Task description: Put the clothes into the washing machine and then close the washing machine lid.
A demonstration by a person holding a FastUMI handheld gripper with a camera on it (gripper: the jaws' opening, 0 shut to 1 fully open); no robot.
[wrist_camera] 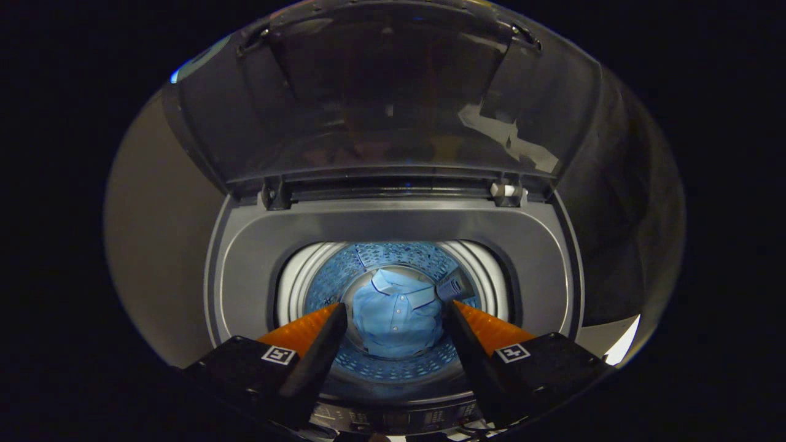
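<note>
A top-loading washing machine [245, 258] stands below me with its dark see-through lid [387, 98] raised upright at the back. Down in the drum [331, 270] lies a light blue collared shirt [396, 316], crumpled at the bottom. My gripper [393, 304] hovers above the drum mouth with its fingers wide apart and nothing between them; the shirt shows through the gap, well below the fingertips. A small dark ribbed piece [453, 287] sits at the drum wall beside the shirt.
The machine's control panel [393, 420] runs along the front edge under the fingers. Two hinges [276, 195] hold the lid at the back rim. A pale wall [153, 245] lies to the left, and a dark cloth wall [626, 202] to the right.
</note>
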